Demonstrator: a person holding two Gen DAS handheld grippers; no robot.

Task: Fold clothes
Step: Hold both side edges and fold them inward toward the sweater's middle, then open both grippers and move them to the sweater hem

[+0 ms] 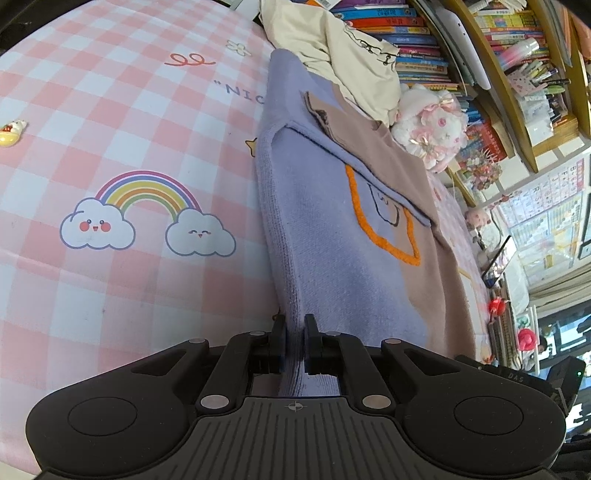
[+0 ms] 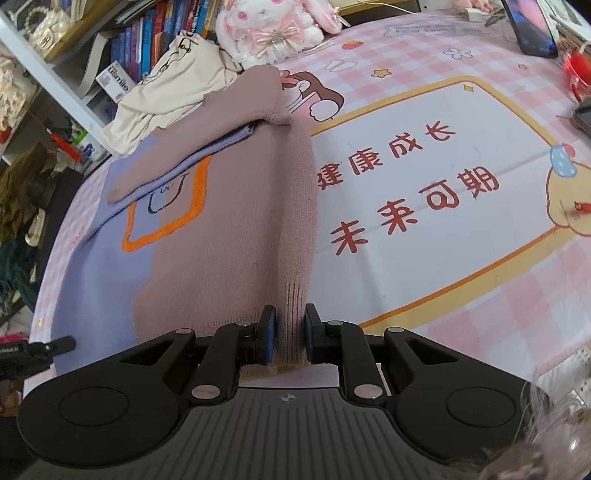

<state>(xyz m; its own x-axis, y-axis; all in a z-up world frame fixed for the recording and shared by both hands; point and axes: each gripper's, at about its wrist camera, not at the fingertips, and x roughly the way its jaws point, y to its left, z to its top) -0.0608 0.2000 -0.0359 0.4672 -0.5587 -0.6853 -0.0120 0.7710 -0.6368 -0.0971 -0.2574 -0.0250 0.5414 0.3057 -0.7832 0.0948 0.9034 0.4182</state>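
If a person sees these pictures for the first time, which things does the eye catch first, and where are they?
First comes the two-colour sweater, lilac and dusty pink with an orange outline, lying sleeves-folded on the pink checked tablecloth. The left gripper pinches its lilac hem corner and the right gripper its pink one. Behind sits a white-and-pink plush rabbit by a bookshelf.

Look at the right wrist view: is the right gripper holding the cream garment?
No. The right gripper is shut on the sweater; the cream garment lies apart by the books.
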